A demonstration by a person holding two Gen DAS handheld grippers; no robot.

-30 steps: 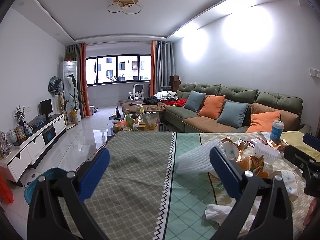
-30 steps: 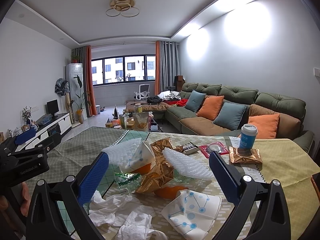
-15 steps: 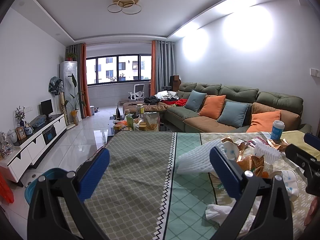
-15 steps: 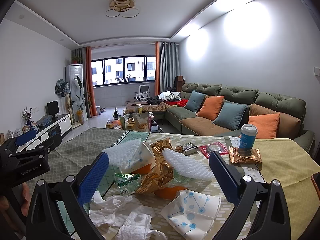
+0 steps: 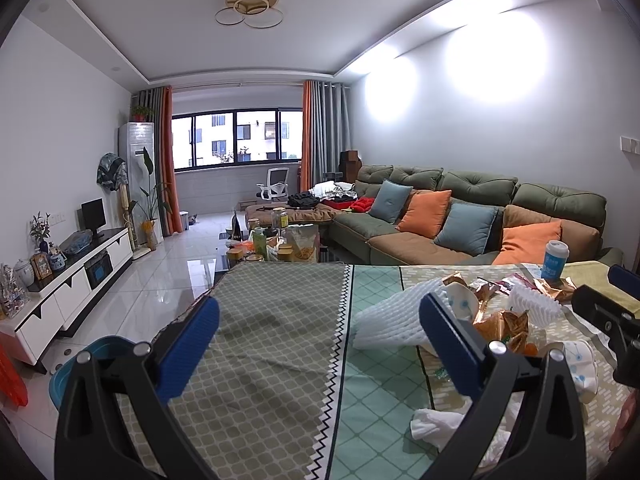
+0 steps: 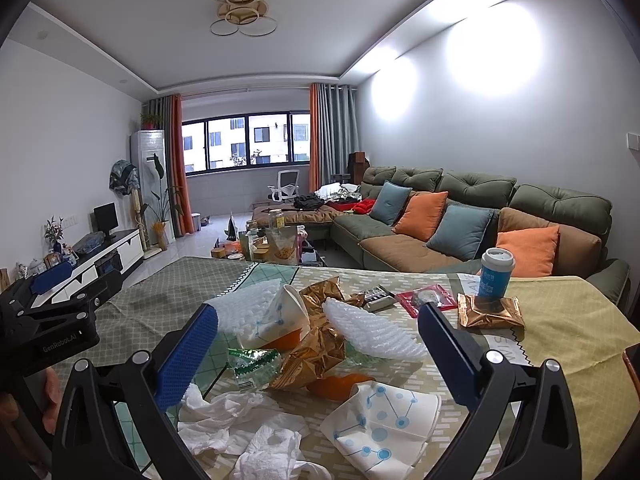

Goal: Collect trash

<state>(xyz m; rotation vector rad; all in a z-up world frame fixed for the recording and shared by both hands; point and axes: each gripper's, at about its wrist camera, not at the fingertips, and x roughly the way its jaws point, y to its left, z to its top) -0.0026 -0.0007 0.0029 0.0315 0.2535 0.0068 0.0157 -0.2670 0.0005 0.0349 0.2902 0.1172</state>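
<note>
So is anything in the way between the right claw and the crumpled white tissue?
Nothing visible is. The right claw hangs open over the trash pile, and the crumpled white tissue lies uncovered on the table just below it, beside a flattened paper cup. The gap between them is open air.

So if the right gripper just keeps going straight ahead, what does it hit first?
Most likely the crumpled gold foil wrapper in the trash pile, centred between the open right gripper fingers; the white tissues lie nearer but lower. Depth is uncertain.
</note>
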